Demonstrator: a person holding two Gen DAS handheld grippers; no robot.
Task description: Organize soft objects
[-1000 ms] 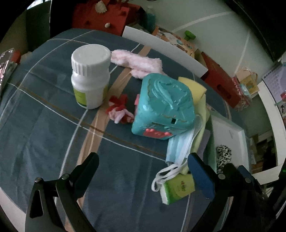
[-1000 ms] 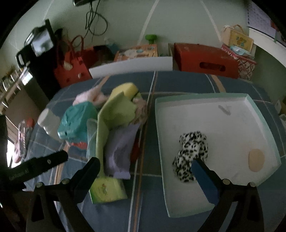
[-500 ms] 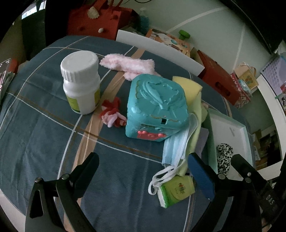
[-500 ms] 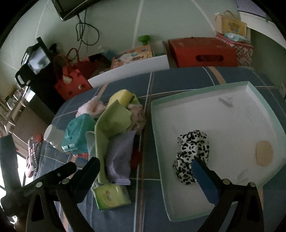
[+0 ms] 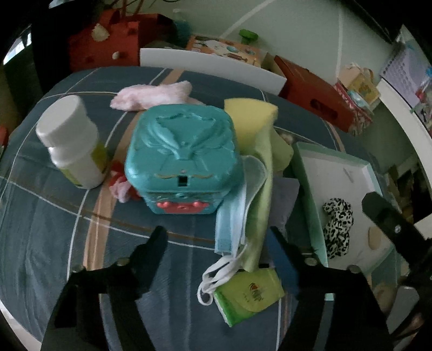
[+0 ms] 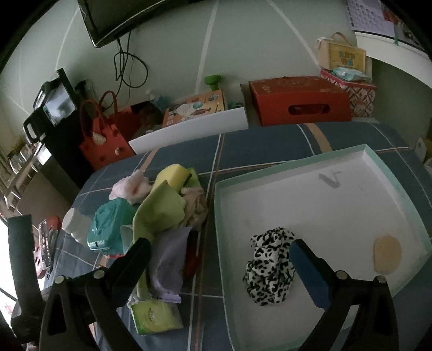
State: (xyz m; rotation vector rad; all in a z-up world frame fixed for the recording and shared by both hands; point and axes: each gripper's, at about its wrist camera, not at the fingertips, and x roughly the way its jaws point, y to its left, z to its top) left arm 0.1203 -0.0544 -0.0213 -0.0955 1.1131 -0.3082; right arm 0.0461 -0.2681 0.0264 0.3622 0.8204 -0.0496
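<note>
Both tongs spread, empty; left tongs [image 5: 216, 240] approach face mask [image 5: 237, 205] just ahead-right: pinch the mask only, skip teal box [image 5: 183, 159]; right tongs [image 6: 218, 248] hover by tray [image 6: 297, 172].

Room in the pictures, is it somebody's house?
Probably yes, a lived-in room at home. A wall-mounted screen hangs above a red handbag and a toy box, and the table wears a plaid cloth piled with household bits.
</note>
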